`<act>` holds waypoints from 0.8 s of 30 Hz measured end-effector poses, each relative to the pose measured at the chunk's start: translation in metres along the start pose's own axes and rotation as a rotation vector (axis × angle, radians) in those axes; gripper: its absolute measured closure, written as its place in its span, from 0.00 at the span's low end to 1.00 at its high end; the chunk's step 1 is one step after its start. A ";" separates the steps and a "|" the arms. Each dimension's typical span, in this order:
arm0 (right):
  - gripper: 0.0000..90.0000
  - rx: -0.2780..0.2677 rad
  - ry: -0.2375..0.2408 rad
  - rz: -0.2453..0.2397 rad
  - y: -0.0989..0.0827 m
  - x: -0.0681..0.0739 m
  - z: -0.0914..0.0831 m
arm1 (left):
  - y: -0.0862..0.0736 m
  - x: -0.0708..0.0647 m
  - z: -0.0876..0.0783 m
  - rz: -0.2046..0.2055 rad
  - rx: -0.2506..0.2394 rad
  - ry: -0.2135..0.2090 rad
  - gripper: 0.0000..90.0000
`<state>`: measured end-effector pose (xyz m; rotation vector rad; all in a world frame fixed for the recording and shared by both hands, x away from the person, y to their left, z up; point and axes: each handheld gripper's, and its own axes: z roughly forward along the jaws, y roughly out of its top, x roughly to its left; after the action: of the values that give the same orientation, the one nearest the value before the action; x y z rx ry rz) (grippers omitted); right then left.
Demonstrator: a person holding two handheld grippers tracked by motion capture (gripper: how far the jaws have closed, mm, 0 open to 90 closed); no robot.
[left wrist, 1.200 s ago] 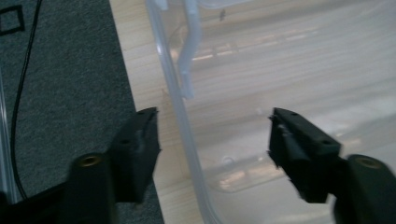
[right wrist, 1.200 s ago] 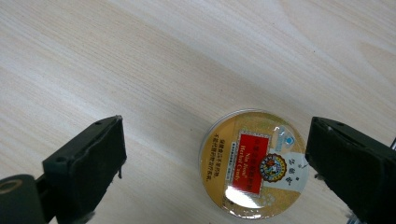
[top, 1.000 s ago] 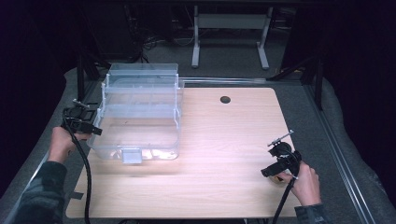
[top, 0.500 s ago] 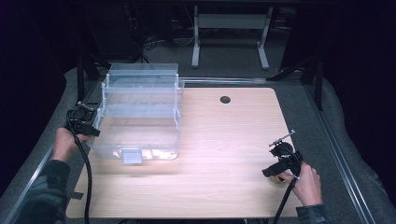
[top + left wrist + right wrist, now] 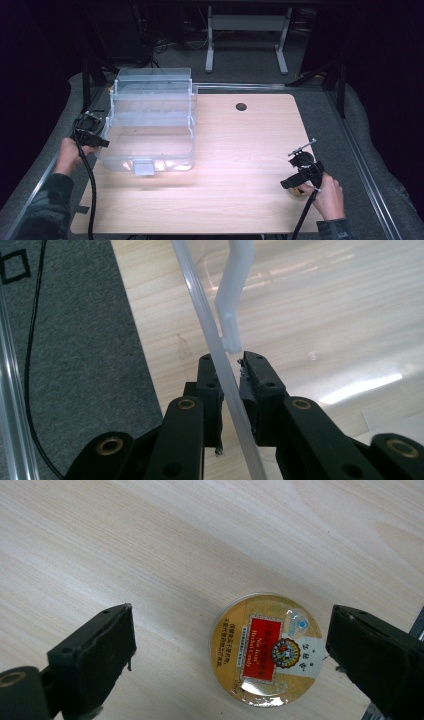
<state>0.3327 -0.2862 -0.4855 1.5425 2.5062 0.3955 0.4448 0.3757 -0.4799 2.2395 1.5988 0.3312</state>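
A wooden table (image 5: 240, 150) is seen in the middle. A small dark hole (image 5: 241, 106) is set near its 12 o'clock edge. Grey carpet (image 5: 350, 150) is laid around it, and a white metal stand (image 5: 245, 30) is placed farther off at 12 o'clock.

Since the earlier pictures, the left claw (image 5: 100, 131) shifts slightly toward the near left side of the clear plastic tiered storage box (image 5: 150, 120) on the bench. Its jaws have just been closing, and now they pinch the thin transparent edge of the box wall (image 5: 227, 385), which runs between the two black pads in the left gripper view. The person's left hand (image 5: 70, 152) follows along with it.
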 end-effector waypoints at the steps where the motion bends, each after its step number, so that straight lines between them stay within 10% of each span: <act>1: 0.06 0.000 -0.001 0.000 0.000 0.000 0.000 | 0.000 -0.001 0.000 0.005 0.000 -0.001 0.87; 24: 0.06 -0.009 -0.007 0.006 -0.004 -0.001 -0.001 | 0.006 -0.038 0.003 0.087 0.006 -0.022 0.85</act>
<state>0.3295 -0.2895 -0.4856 1.5461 2.4909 0.4014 0.4391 0.3373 -0.4794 2.3138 1.4967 0.3247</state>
